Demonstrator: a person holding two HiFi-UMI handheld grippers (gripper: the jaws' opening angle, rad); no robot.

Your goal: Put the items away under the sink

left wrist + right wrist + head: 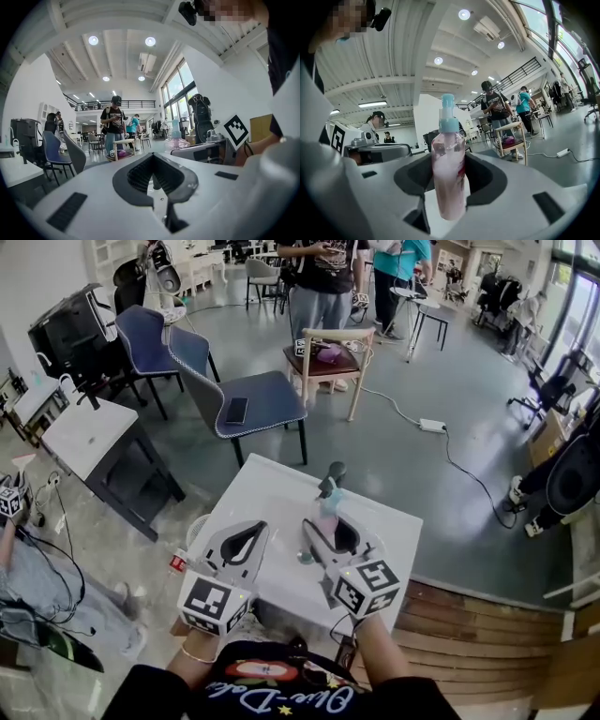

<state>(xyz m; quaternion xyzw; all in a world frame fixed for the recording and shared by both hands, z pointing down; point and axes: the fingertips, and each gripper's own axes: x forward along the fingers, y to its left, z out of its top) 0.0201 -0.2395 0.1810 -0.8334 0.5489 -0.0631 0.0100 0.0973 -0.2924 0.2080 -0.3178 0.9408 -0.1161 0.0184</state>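
Right gripper (330, 521) clamping pink bottle (449, 178), left gripper (257, 527) closed, white table (281, 484), grey floor (394, 446)

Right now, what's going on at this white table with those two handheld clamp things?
A person stands at a white table with a gripper in each hand. The right gripper is clamped on a pink pump bottle and holds it upright over the table. The left gripper is beside it, jaws together, with nothing in them. No sink shows in any view, so the bottle has not yet been put away.
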